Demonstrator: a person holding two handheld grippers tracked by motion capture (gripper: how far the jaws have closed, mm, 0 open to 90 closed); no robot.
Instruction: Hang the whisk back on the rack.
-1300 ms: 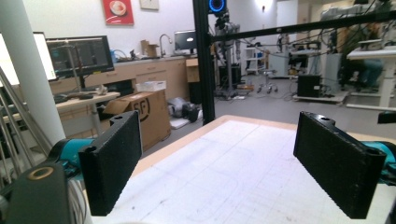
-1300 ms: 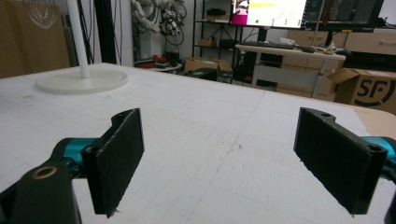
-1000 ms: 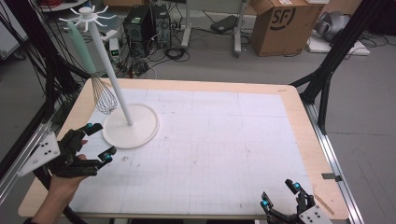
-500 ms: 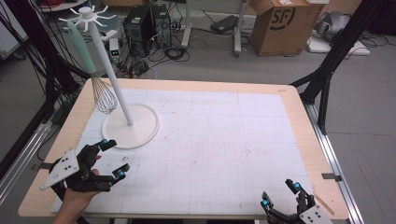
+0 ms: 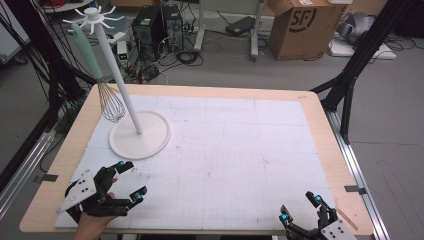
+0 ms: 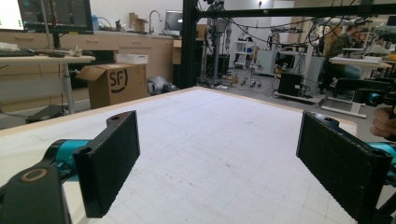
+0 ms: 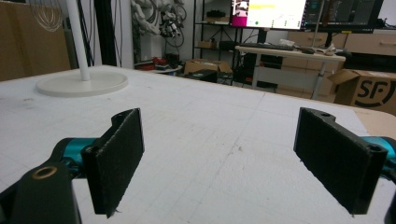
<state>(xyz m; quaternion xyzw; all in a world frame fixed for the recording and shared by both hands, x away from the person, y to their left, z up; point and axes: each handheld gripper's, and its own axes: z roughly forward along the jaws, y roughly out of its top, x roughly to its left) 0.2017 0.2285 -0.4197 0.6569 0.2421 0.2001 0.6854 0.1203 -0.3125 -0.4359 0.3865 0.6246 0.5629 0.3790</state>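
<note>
Left gripper [image 5: 127,182] retreating toward near-left table [image 5: 310,145] corner, away from stand [image 5: 140,135]; jaws spread, holding nothing. Right gripper [image 5: 301,209] resting at near-right edge, unmoved, jaws spread, empty. Whisk [image 5: 111,102] hanging from stand's top hooks, far-left, well apart from both grippers.

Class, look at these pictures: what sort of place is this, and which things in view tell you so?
Probably a robotics lab or workshop: computer towers and loose cables on the floor, monitors on desks, and a cardboard box behind the table.
</note>
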